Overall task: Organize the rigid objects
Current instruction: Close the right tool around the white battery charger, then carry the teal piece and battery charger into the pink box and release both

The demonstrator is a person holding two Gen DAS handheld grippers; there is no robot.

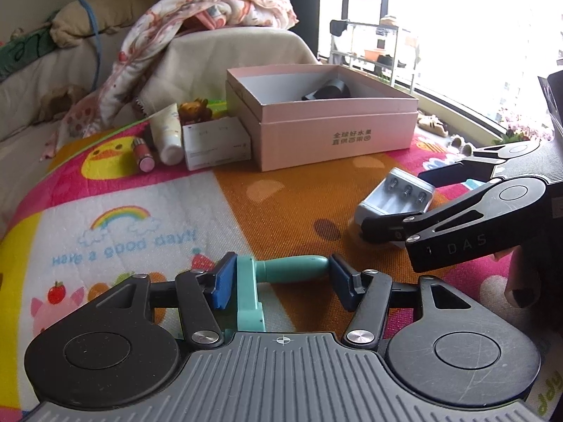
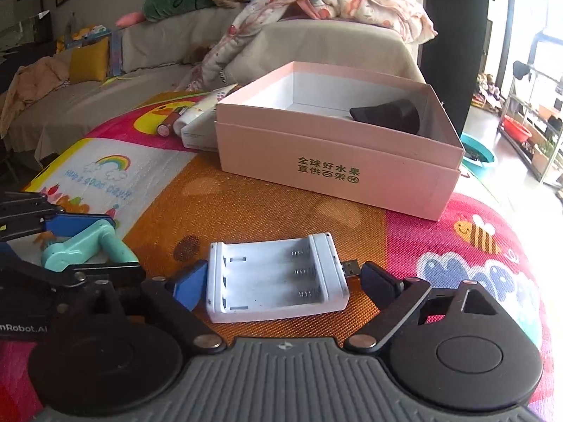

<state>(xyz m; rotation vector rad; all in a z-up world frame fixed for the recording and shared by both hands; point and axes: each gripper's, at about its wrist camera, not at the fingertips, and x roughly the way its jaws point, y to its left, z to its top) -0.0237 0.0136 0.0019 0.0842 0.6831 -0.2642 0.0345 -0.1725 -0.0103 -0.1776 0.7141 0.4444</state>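
Observation:
My left gripper [image 1: 279, 279] is shut on a teal handled tool [image 1: 281, 274] that lies crosswise between its blue pads, low over the play mat; the tool also shows in the right wrist view [image 2: 84, 242]. My right gripper [image 2: 283, 281] is open around a white battery charger [image 2: 278, 279] lying on the orange part of the mat, its pads beside both ends, the USB plug toward the right pad. The charger also shows in the left wrist view [image 1: 396, 198]. An open pink box [image 2: 334, 165] holds a black object [image 2: 390, 114].
Left of the pink box [image 1: 334, 133] lie a small white carton [image 1: 218, 147], a white tube [image 1: 169, 133], a red lipstick-like cylinder [image 1: 142, 154] and a brown toy [image 1: 193, 110]. A sofa with a blanket [image 1: 197, 35] stands behind. Shelves and basins are at the far right.

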